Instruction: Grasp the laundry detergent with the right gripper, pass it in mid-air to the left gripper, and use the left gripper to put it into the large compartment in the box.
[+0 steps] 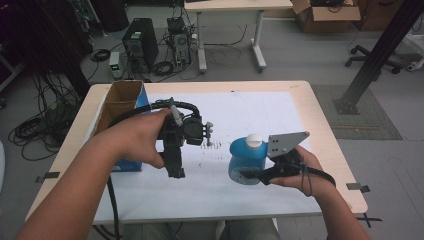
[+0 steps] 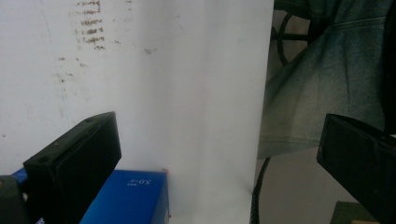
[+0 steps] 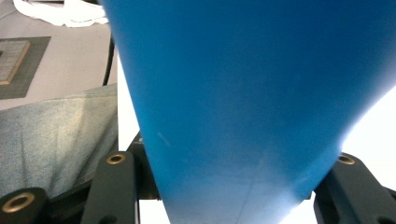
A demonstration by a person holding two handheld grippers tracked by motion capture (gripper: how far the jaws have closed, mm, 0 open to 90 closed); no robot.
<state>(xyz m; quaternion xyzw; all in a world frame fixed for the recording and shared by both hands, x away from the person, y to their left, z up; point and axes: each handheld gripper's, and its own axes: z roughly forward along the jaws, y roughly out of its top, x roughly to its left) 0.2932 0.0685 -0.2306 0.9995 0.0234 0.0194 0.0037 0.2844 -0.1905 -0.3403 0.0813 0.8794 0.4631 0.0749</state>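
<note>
While grey floor with tangled cables, a black computer tower (image 1: 140,45), a second pale desk (image 1: 235,6) and an open cardboard carton (image 1: 325,15) surround it, the light wooden worktop (image 1: 325,130) with rounded corners takes up the middle of the high view. Over most of it lies a white paper sheet (image 1: 250,110), smudged with small dark marks near its centre. An open brown cardboard box with blue sides (image 1: 122,100) stands along the worktop's left edge, toward the far left corner.

Near the right edge, closer to the front than the back, sits the blue plastic bottle with a white round cap (image 1: 248,159). Its body is smooth, glossy and wide at the base, narrowing toward the cap, and it looks roughly upright. The right gripper (image 1: 255,176), a black tool with a grey three-cornered plate on top, pinches this bottle low on its body, a jaw pressed on either side.

Above the sheet's middle, left of the bottle and apart from it, the left gripper (image 2: 219,154) is held by a hand with its jaws spread wide, nothing between them.
</note>
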